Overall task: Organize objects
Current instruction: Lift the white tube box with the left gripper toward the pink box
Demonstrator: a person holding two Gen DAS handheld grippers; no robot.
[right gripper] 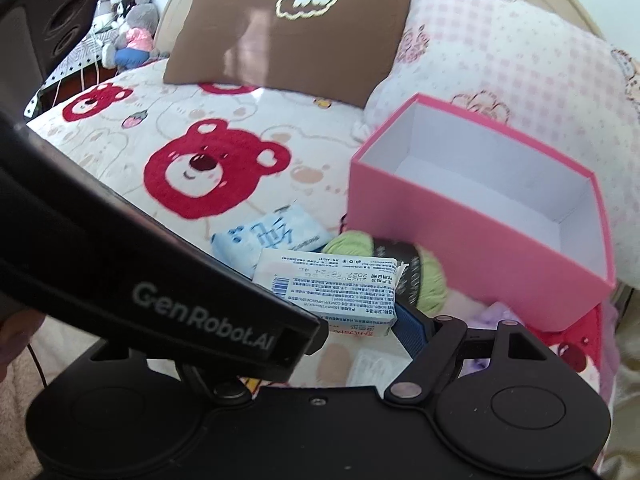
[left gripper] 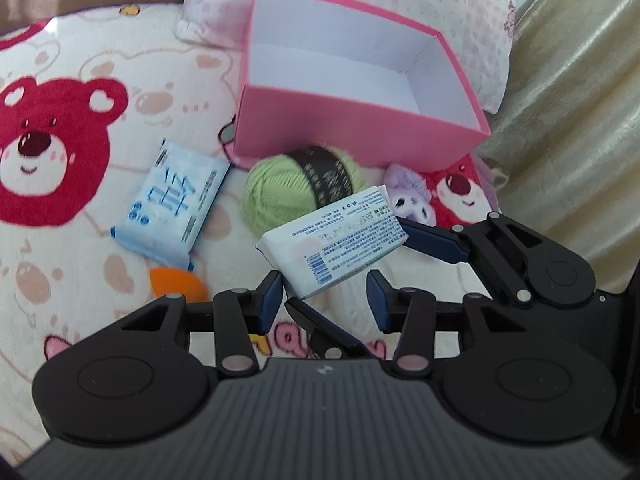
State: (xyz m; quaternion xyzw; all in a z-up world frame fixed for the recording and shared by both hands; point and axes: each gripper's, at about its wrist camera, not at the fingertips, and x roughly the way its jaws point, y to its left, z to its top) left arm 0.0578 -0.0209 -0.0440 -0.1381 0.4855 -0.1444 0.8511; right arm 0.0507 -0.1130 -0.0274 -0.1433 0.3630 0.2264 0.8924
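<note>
While the right gripper (left gripper: pixel 348 264) clamps the white packet (left gripper: pixel 332 244) endwise, one blue-padded finger on the packet's far right end and the other on its near left corner, the packet hangs clear of the bedspread (left gripper: pixel 60 152), tilted, with its barcode and fine print turned up. In the right wrist view only this gripper's right finger shows, its pad flat against the packet's end; the other is hidden behind the black housing of the left gripper (left gripper: pixel 323 300), which crosses that view from the left. The left gripper's jaws stand apart and hold nothing: the packet's lowest corner dips just ahead of the gap between its pads, close to the left pad, while the right pad is clearly apart from it. Straight ahead of both tools, just beyond the held packet, a ball of green yarn (left gripper: pixel 276 192) with a dark label band lies on the bedspread, touching the near wall of an open pink box (left gripper: pixel 352 128) with a white inside. Ahead and left of the left gripper lies a light-blue packet (left gripper: pixel 172 200) with blue characters, and nearer that gripper's left finger an orange thing (left gripper: pixel 180 280) shows, too cut off to name. Far beyond the box a pink-checked pillow (right gripper: pixel 500 60) and a brown cushion (right gripper: pixel 288 32) lean at the head of the bed.
</note>
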